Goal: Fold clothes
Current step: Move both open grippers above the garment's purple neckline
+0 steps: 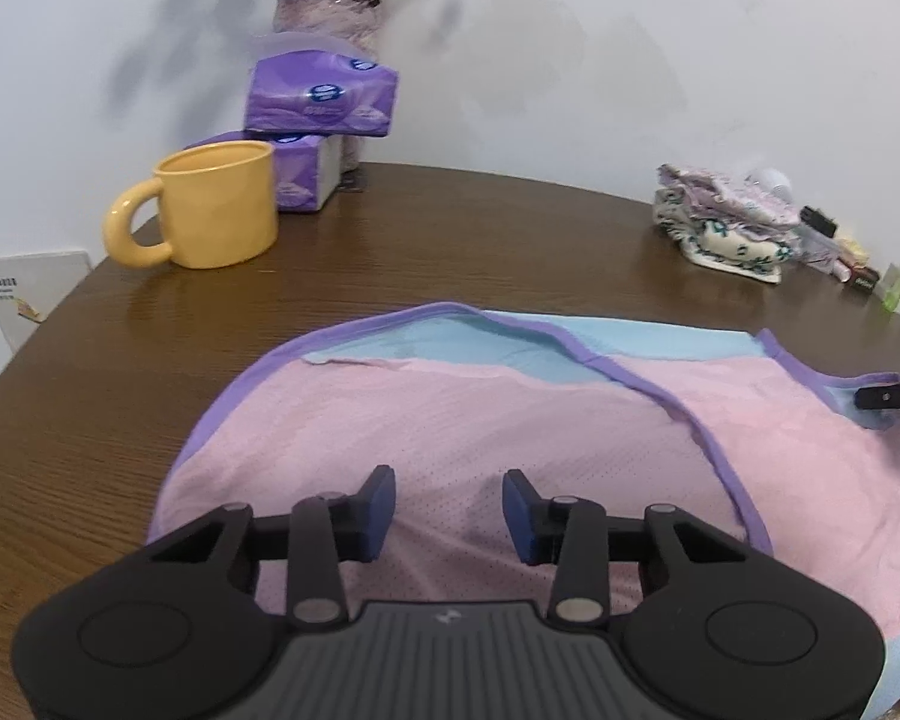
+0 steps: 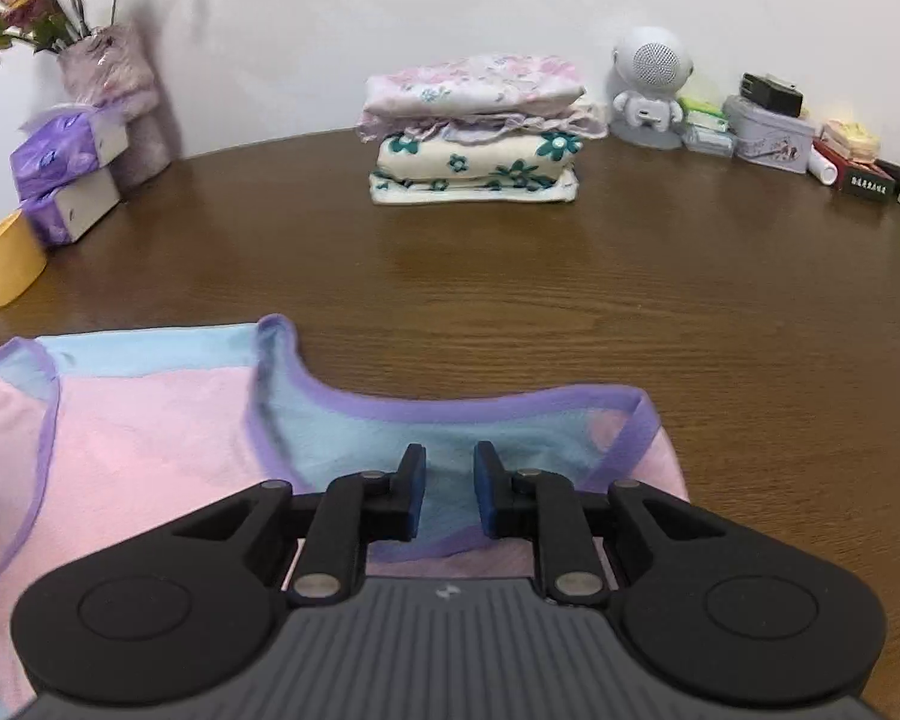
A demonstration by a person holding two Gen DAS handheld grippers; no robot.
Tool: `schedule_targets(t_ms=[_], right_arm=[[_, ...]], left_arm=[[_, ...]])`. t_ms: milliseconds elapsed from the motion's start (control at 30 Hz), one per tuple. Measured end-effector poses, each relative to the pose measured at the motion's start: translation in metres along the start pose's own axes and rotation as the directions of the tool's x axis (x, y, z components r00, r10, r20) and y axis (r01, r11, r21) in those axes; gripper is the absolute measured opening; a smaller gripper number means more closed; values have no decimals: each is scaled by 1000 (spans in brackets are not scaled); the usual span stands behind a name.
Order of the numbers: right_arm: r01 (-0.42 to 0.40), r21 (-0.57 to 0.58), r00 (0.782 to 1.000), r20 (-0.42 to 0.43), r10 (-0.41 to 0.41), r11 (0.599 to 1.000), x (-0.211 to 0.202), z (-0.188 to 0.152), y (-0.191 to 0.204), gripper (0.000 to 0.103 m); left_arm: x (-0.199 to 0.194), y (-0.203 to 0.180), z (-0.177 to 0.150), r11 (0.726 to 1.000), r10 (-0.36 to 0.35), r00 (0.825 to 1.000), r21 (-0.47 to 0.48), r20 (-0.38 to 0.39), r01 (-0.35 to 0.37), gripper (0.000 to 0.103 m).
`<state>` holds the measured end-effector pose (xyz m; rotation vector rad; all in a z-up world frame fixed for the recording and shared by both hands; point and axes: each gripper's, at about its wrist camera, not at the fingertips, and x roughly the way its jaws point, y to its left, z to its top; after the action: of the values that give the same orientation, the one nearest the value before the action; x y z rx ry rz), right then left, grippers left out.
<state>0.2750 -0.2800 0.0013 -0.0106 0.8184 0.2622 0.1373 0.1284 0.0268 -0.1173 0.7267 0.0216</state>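
Observation:
A pink and light blue sleeveless top (image 1: 510, 414) with purple trim lies spread on the brown wooden table (image 1: 450, 240). My left gripper (image 1: 449, 507) hovers over its pink part, open, with fabric showing in the gap between the pads. Over the blue neckline area of the top (image 2: 150, 420), my right gripper (image 2: 449, 489) has its pads a narrow gap apart, and nothing is pinched between them. One black finger of the right gripper (image 1: 894, 396) pokes in at the right edge of the left wrist view, over a shoulder strap.
A stack of folded floral clothes (image 2: 474, 132) sits at the back of the table (image 2: 570, 300). A yellow mug (image 1: 216, 210), purple tissue packs (image 1: 321, 96) and a vase (image 1: 330, 6) stand at the left. At the back right are a white speaker figure (image 2: 651, 84) and small boxes (image 2: 768, 132).

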Motion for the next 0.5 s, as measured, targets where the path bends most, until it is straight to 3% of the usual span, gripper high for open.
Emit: schedule_targets(t_ms=[133, 333, 500], right_arm=[[-4, 22, 1000, 6, 4, 1000, 1, 0, -3, 18], [2, 19, 1000, 12, -2, 1000, 4, 0, 3, 18], [13, 16, 1000, 24, -14, 1000, 5, 1, 0, 18]], left_arm=[[5, 9, 19, 999, -19, 1000, -50, 5, 20, 39], [39, 13, 54, 999, 1, 1000, -52, -2, -1, 42], [62, 14, 56, 999, 33, 999, -40, -9, -33, 43]])
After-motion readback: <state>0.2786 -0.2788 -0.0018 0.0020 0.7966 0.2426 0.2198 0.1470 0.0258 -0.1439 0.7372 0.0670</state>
